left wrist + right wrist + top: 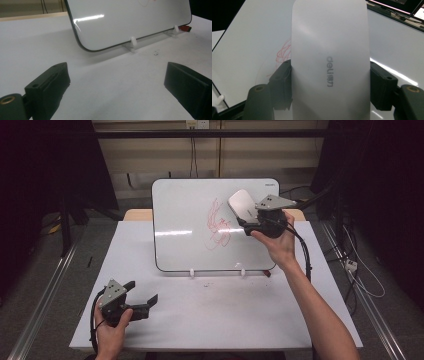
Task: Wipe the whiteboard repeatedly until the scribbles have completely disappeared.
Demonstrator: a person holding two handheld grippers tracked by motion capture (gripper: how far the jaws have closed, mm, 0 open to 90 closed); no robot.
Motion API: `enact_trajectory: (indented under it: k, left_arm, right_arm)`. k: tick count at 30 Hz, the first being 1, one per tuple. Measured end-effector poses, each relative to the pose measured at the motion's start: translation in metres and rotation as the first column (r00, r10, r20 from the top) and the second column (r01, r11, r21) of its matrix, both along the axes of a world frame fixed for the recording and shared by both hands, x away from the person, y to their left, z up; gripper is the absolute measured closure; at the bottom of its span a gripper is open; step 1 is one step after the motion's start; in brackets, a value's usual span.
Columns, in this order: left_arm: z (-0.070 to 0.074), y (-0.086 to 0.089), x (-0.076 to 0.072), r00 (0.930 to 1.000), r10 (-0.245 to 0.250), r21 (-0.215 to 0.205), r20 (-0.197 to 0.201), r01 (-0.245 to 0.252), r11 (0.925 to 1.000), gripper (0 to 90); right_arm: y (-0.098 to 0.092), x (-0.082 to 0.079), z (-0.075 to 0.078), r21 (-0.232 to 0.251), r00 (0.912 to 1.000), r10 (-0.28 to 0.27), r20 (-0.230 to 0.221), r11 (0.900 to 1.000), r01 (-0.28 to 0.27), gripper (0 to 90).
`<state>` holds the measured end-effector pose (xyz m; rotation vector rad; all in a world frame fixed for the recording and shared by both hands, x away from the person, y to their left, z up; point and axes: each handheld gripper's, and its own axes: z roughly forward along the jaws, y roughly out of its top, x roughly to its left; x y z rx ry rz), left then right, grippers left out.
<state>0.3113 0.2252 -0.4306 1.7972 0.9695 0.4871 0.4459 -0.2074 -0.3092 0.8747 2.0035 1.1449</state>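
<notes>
A white-faced whiteboard point(185, 210) leans back on a white table point(210, 315), with a red scribble point(219, 225) right of its middle. My right gripper point(248, 222) is shut on a white, rounded eraser point(241, 202) and holds it in front of the board's upper right, just right of the scribble. In the right gripper view the eraser point(329, 50) stands between both black fingers point(283, 80), with the scribble point(283, 53) behind it to the left. Whether the eraser touches the board I cannot tell. My left gripper point(142, 291) rests open at the table's near left, its jaws point(116, 72) wide apart over bare table.
Two small white feet point(192, 271) prop the board's lower edge. A small red object point(185, 28) lies by the right foot. Dark specks point(156, 52) dot the table in front of the board. Cables hang off the table's right side point(350, 265).
</notes>
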Motion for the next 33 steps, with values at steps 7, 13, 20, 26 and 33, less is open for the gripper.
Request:
enact_trajectory:
  k: [7, 13, 20, 26, 33]
  left_arm:
    - [0.001, 0.000, 0.000, 1.0000, -0.006, 0.003, 0.004, 0.006, 1.0000, 5.8]
    - [0.001, -0.001, 0.001, 1.0000, -0.006, -0.005, 0.001, 0.006, 1.0000, 5.8]
    - [0.002, 0.000, 0.001, 0.9999, -0.010, -0.007, 0.003, 0.010, 0.9999, 5.8]
    - [0.002, -0.001, -0.001, 1.0000, -0.008, -0.010, 0.005, 0.008, 0.9999, 5.8]
    - [0.002, 0.001, -0.003, 1.0000, -0.003, -0.002, 0.007, 0.003, 1.0000, 5.8]
  right_arm:
    - [0.011, -0.002, -0.002, -0.015, 0.9998, 0.020, 0.006, 1.000, -0.020, 31.1]
    - [0.019, -0.003, -0.006, -0.033, 0.9997, 0.024, 0.009, 0.999, -0.024, 31.1]
    - [0.031, 0.000, -0.010, -0.048, 0.9993, 0.037, 0.009, 0.998, -0.037, 31.1]
    - [0.040, 0.000, -0.013, -0.069, 0.9986, 0.052, 0.014, 0.996, -0.051, 31.1]
    - [0.045, 0.005, -0.016, -0.074, 0.9990, 0.043, 0.015, 0.996, -0.042, 31.1]
